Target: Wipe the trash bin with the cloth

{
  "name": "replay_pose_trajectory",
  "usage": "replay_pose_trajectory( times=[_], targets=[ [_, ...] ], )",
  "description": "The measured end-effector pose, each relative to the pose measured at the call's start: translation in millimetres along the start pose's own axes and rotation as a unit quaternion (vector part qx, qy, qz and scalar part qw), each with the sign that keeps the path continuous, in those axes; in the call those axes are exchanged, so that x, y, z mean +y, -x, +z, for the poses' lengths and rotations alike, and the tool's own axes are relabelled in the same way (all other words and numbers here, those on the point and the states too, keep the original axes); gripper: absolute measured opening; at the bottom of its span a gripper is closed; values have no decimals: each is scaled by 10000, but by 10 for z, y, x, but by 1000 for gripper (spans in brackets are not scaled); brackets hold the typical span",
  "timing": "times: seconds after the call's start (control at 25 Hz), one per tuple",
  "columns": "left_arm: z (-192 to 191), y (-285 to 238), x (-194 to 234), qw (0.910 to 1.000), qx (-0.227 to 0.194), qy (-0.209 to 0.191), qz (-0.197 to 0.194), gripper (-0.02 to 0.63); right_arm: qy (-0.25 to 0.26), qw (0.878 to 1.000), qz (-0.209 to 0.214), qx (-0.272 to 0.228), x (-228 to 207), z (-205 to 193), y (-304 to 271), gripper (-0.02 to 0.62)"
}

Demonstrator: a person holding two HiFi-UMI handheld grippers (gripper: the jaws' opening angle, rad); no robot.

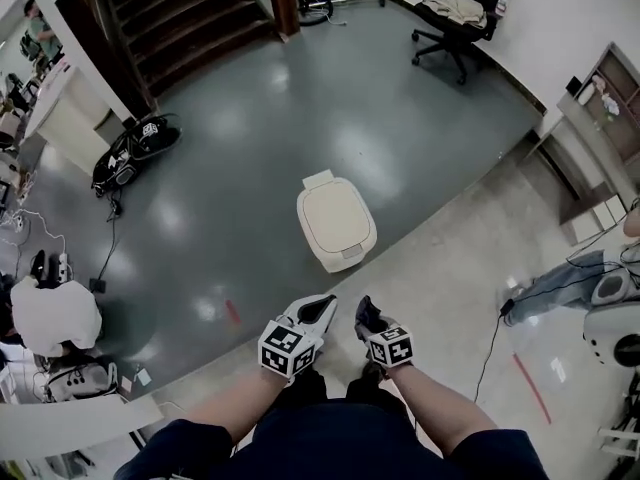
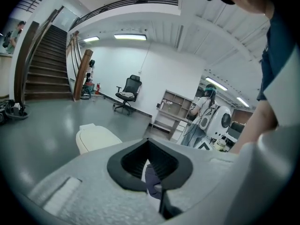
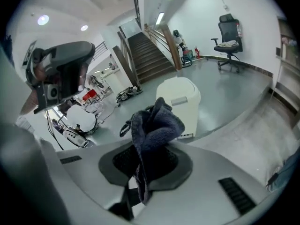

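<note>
- A cream plastic trash bin (image 1: 336, 223) stands upright on a glossy grey floor (image 1: 240, 148), lid down; it is rounded-rectangular, with a smooth, slightly domed top and a raised tab at its far end; just beside it the grey gives way to paler polished flooring.
- The right gripper (image 3: 143, 168) is clamped on a dark blue-grey cloth (image 3: 153, 128); the cloth is nubbly terry, bunched into soft folds that rise above the ribbed black pads.
- Cloth and bin are apart; the bin sits on the floor ahead of both grippers.
- The left gripper (image 2: 149, 146) has its jaws pressed together with nothing gripped; its body is matte grey with a pebbled surface.
- A black office chair (image 1: 458, 10) and dark wooden stairs (image 1: 180, 8) stand well beyond the bin.
</note>
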State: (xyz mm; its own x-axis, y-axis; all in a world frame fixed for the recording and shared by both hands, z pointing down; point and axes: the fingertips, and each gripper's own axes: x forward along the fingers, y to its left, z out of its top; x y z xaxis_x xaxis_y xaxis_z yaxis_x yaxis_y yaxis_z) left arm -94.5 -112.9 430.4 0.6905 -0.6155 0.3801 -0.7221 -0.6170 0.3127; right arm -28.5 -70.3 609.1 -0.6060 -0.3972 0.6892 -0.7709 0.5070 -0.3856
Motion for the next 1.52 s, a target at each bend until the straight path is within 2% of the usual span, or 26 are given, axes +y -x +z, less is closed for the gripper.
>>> replay_pose_trajectory(
  times=[0.2,0.36,0.6,0.84,1.12,1.52],
  targets=[
    [269,312,-381,9995,-301,-32,-116,3,214,9988,206,-393,359,364,675,61],
    [529,529,-615,9980,-562,-67,-279,3,451,9938,429,-920,735,794,1229,61],
    [984,785,-936,9933,-905,-427,-581,3,917,9783,706,-1716,1300,1363,1888,61],
    [1255,889,-1283,9863,-1270,-512,-920,3,1220,9611,784,-2351,1532,1715,2349,61],
    [1170,908,-1514,9843,-1162,-586,-1193,3,1233,9481,728,-2837,1614,1811,2601,61],
    [1170,933,-1600,9840,-1132,-747,-1156,3,1178,9450,721,-2964,1588,1786,2634,61]
  ],
)
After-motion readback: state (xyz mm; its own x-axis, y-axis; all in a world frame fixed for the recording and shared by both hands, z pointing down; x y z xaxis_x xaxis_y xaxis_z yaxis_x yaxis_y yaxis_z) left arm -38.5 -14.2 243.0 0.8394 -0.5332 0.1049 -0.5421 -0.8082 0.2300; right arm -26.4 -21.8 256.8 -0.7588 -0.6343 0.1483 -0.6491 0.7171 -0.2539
